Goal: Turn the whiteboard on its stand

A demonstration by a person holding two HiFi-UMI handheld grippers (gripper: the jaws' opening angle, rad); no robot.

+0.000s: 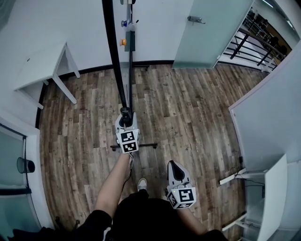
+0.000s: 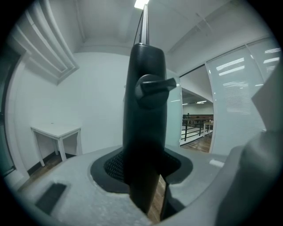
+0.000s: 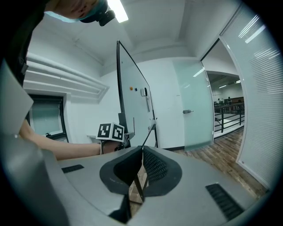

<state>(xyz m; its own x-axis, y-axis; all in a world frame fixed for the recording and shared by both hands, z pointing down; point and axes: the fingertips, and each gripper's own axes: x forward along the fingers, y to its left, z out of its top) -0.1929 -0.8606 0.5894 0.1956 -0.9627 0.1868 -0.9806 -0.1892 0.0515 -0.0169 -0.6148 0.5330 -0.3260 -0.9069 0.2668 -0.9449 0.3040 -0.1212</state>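
Right hand-held gripper (image 1: pixel 173 164) pressed together; left hand-held gripper (image 1: pixel 125 114) apparently pinches whiteboard frame (image 1: pixel 116 56).

Left gripper (image 2: pixel 148 173) view. The post (image 2: pixel 144 132) is my landmark: dark, upright, filling the middle of the frame. I read the jaws as closed on it, a pad against each side. A knob (image 2: pixel 150 87) sticks out of the post, high up. Left of the post, a white table (image 2: pixel 55 131) against the wall. Right of the post, a frosted door (image 2: pixel 175 119), then a black railing (image 2: pixel 194 128) farther back. Ceiling light (image 2: pixel 141 3) above the post.
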